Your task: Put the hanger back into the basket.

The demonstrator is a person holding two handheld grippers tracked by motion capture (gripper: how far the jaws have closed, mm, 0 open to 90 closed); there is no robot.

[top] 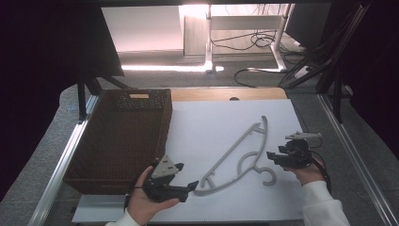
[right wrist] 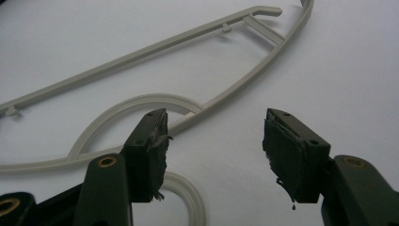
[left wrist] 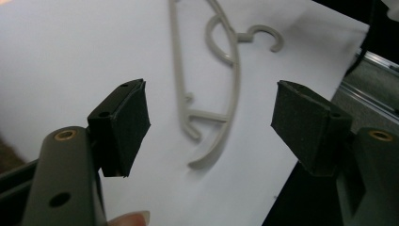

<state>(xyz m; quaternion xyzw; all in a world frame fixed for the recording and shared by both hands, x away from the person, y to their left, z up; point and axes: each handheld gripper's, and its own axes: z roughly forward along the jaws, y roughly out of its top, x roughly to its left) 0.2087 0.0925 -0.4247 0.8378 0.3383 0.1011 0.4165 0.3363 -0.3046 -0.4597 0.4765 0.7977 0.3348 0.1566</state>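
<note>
- Flat on the white tabletop (top: 226,127) lies a pale grey plastic clothes hanger (top: 235,157), beside a dark brown woven basket (top: 122,136), its long axis running from near-left to far-right.
- Left tongs (top: 190,185), jaws wide apart and empty, sit just beside the hanger's near tip.
- Right tongs (top: 270,155), equally spread and empty, hover near its hook; both look equally close.

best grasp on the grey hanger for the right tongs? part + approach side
Probably the curved shoulder bar by the hook neck. The hanger lies flat on the white sheet, hook end toward the right tongs, which are open beside it. Come from the right and above, with the jaws straddling the thin bar across its width. The hook itself is rounder and likelier to slip.
</note>
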